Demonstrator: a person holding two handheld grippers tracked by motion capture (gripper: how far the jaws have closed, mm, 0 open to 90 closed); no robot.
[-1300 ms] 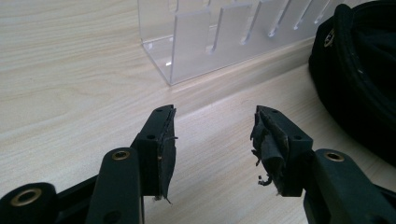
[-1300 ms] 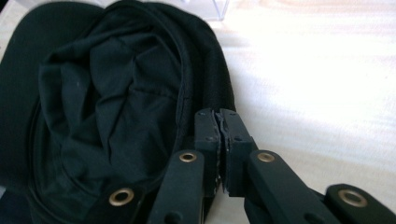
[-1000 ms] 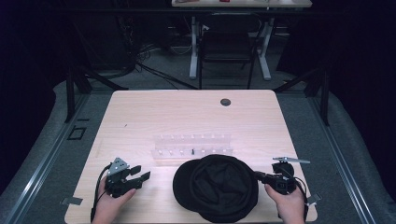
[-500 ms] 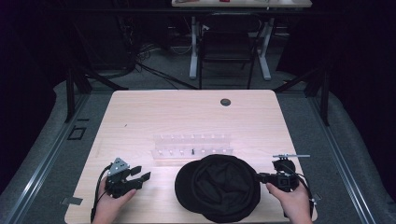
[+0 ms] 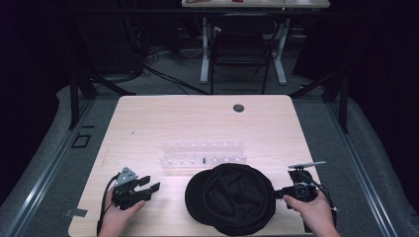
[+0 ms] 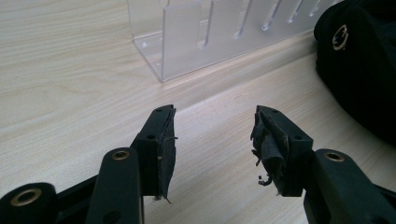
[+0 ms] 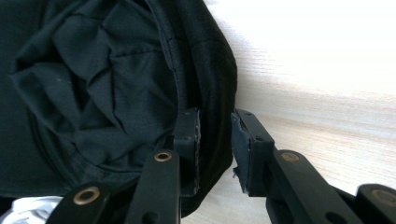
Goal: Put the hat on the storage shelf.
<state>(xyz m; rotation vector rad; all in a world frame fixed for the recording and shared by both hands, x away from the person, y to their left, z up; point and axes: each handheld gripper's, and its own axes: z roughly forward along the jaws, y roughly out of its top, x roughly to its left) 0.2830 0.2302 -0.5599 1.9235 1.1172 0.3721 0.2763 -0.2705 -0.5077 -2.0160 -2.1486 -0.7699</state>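
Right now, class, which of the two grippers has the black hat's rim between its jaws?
The right gripper: its jaws straddle the edge of the black hat, one inside, one outside. The left gripper is open over bare table, apart from the hat.

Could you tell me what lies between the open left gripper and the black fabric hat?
Only bare light wood tabletop separates the left gripper from the black fabric hat, as the high view shows.

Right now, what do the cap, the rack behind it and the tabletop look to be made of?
Cap: soft black fabric, matte; its lining creases and folds. Rack: clear rigid plastic, probably acrylic; the wood shows through its glossy slotted walls. Tabletop: pale wood or wood-look laminate with fine straight grain; which one is unclear.
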